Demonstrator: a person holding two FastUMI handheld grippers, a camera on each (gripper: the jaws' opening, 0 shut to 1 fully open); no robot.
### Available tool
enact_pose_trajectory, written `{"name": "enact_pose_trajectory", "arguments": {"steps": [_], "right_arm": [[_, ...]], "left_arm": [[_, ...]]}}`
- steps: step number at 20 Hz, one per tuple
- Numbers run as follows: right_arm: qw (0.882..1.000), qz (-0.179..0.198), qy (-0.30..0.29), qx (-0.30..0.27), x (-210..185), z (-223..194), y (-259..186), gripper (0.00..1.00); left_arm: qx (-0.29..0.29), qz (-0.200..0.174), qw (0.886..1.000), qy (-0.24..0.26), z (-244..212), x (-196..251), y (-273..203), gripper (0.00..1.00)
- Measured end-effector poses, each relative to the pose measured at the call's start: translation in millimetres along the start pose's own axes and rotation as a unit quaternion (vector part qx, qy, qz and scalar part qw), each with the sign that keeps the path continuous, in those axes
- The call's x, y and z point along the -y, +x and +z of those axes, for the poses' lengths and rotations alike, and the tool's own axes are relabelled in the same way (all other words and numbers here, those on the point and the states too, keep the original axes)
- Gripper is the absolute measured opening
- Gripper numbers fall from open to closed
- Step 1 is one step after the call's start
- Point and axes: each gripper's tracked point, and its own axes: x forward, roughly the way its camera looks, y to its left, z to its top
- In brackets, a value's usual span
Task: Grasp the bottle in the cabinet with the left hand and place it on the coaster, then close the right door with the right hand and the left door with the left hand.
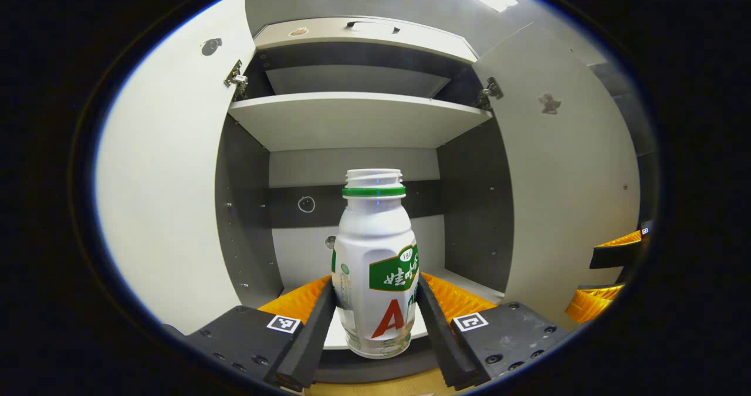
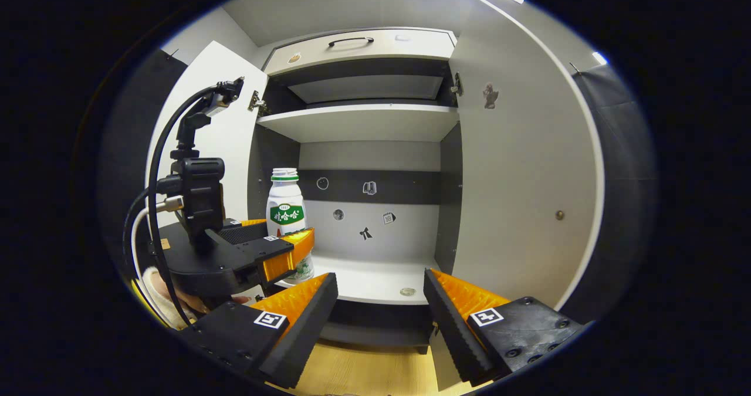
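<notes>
— Where is the bottle (image 1: 375, 261) now?
— I see it upright at the front edge of the cabinet's lower shelf (image 2: 375, 283); my left tongs (image 1: 375, 314) hold it on both sides.
— And the right tongs (image 2: 380, 302)?
— They stand wide and hold nothing, before the open right door (image 2: 516, 196).

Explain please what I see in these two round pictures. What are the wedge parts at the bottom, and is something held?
A person carries a hand-held gripper in each hand; each has a camera looking along its two fingers, the wedges below. In the left gripper view, the left gripper has both fingers against a white bottle, at the front edge of the lower shelf of an open cabinet. In the right gripper view, the right gripper is open and empty, with the bottle at its left. Both doors stand open.
</notes>
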Motion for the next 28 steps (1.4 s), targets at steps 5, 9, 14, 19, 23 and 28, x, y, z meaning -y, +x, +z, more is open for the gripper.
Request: {"name": "enact_pose_trajectory", "arguments": {"steps": [5,9,14,19,23,28], "right_arm": [[0.999,-0.043,-0.021,-0.006,-4,-9,-64,0.98],[0.994,-0.105,-0.028,-0.005,16,-18,-100,0.94],[0.987,-0.15,-0.05,-0.019,44,-34,-116,0.98],[0.987,-0.144,-0.056,-0.041,66,-69,-117,0.97],[0.988,-0.146,-0.035,-0.041,84,-95,-123,0.97],[0.989,-0.133,-0.044,-0.052,91,-138,-127,0.97]], "left_arm": [[-0.013,-0.033,0.999,-0.018,-18,19,-63,0.81],[-0.026,-0.056,0.998,-0.018,-47,37,-102,0.8],[-0.053,-0.085,0.995,0.004,-107,66,-130,0.8],[-0.05,-0.091,0.995,-0.01,-156,89,-156,0.8],[-0.058,-0.087,0.993,-0.058,-203,104,-173,0.8],[-0.06,-0.049,0.995,-0.057,-257,103,-190,0.8]]}}
